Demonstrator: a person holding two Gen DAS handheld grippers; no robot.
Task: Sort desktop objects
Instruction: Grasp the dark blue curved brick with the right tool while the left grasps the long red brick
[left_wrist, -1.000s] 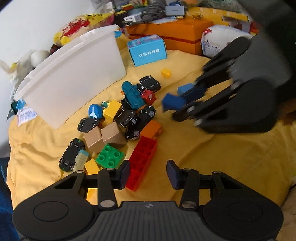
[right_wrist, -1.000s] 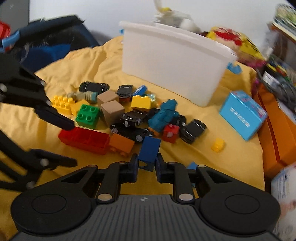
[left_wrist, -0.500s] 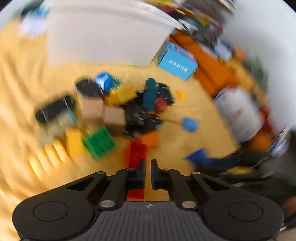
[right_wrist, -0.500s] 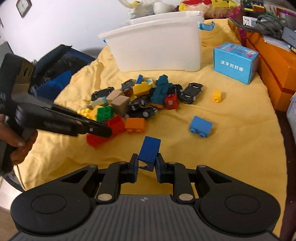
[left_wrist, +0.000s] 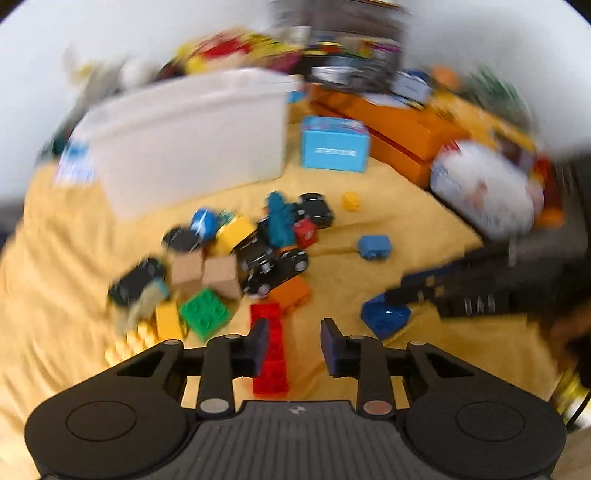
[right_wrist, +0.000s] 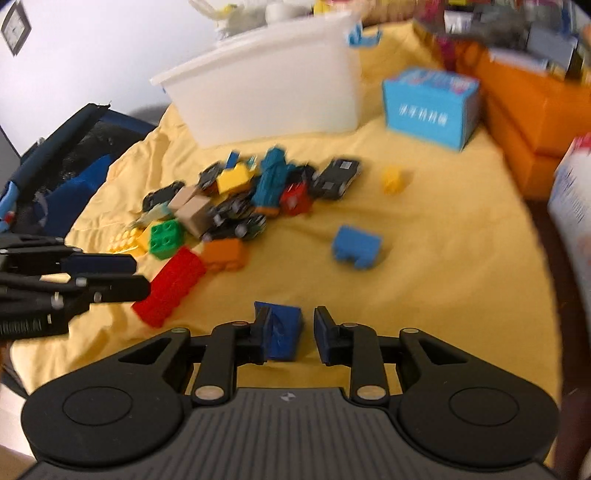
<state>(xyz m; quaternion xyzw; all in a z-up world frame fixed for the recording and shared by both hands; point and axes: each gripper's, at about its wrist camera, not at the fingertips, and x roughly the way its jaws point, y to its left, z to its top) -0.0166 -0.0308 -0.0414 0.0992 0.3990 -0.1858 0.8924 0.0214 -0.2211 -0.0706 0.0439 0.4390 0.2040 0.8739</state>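
Two grippers hover over the yellow cloth (right_wrist: 424, 258). The right gripper (right_wrist: 288, 334) has just been opening: its jaws stand parted, and the dark blue block (right_wrist: 280, 332) leans on the left pad only, seemingly let go, apart from the toy pile (right_wrist: 236, 199) at eleven o'clock, probably sorted by colour. The left gripper (left_wrist: 291, 345) has just been opening too, fingers spread and empty over the red brick (left_wrist: 269, 350).

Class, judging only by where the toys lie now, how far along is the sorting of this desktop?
Barely begun. Two blue bricks lie apart from the pile: a light blue brick and a dark blue brick between the right gripper's just-opened jaws. The left gripper is open, empty, over the red brick. The pile's cars and bricks remain beside the white bin.
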